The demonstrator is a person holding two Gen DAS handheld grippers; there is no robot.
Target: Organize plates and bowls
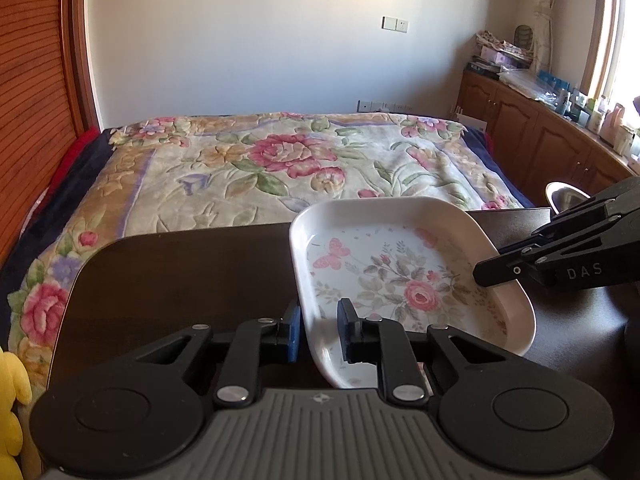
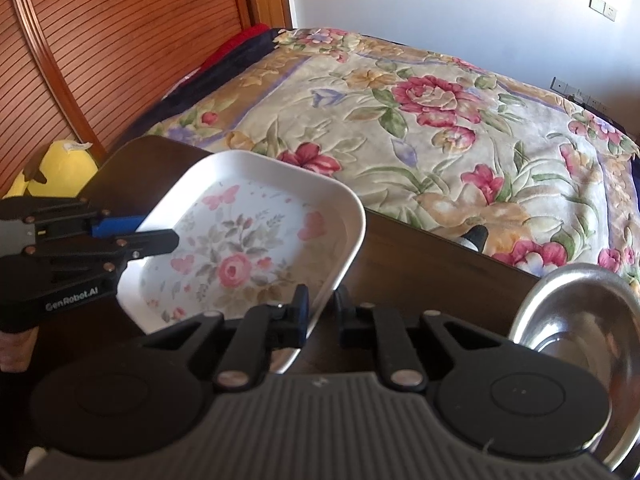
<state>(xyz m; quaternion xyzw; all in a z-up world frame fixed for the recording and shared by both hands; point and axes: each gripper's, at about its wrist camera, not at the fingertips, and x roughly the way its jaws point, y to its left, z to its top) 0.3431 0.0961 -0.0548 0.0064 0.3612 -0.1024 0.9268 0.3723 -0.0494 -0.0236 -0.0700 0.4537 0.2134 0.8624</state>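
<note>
In the left wrist view, the left claw (image 1: 318,330) pinches the near left rim of the white floral plate (image 1: 400,280), low in the middle of the frame. The right claw (image 2: 322,312) pinches the plate's other rim — one finger inside, one outside. The plate is tilted over the dark surface (image 1: 180,276). A metal bowl (image 2: 580,320) stands at the lower right of the right wrist view, near a flowered bed (image 2: 440,120).
</note>
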